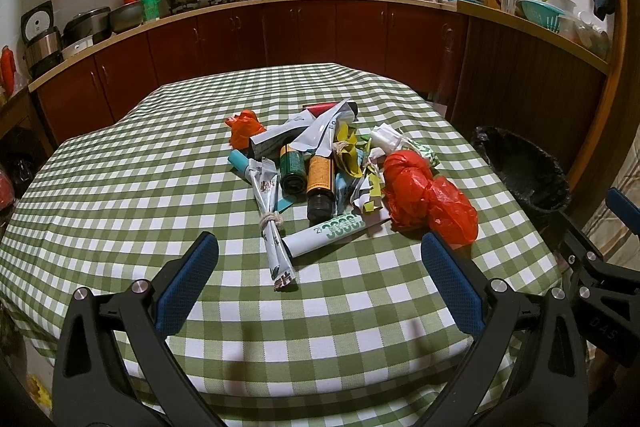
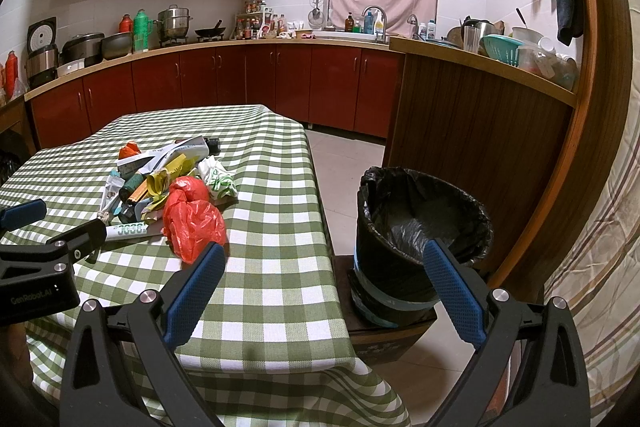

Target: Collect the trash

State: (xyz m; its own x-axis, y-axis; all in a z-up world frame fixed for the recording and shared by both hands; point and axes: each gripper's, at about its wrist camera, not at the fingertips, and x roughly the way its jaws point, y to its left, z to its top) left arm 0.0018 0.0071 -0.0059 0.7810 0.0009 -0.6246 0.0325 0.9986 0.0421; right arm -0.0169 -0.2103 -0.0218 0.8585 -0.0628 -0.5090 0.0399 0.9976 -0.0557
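Trash pile point(image 1: 328, 163) in the middle of a green-and-white checked tablecloth point(image 1: 120, 187), both grippers empty above the near edge.

The left gripper point(image 1: 320, 247) points at the heap of bottles, wrappers and a crumpled red plastic bag point(image 1: 432, 199), tongs wide apart. The right gripper point(image 2: 324, 259), also spread wide, hovers over the table's right edge, beside a black-lined bin point(image 2: 416, 227) standing on the floor.
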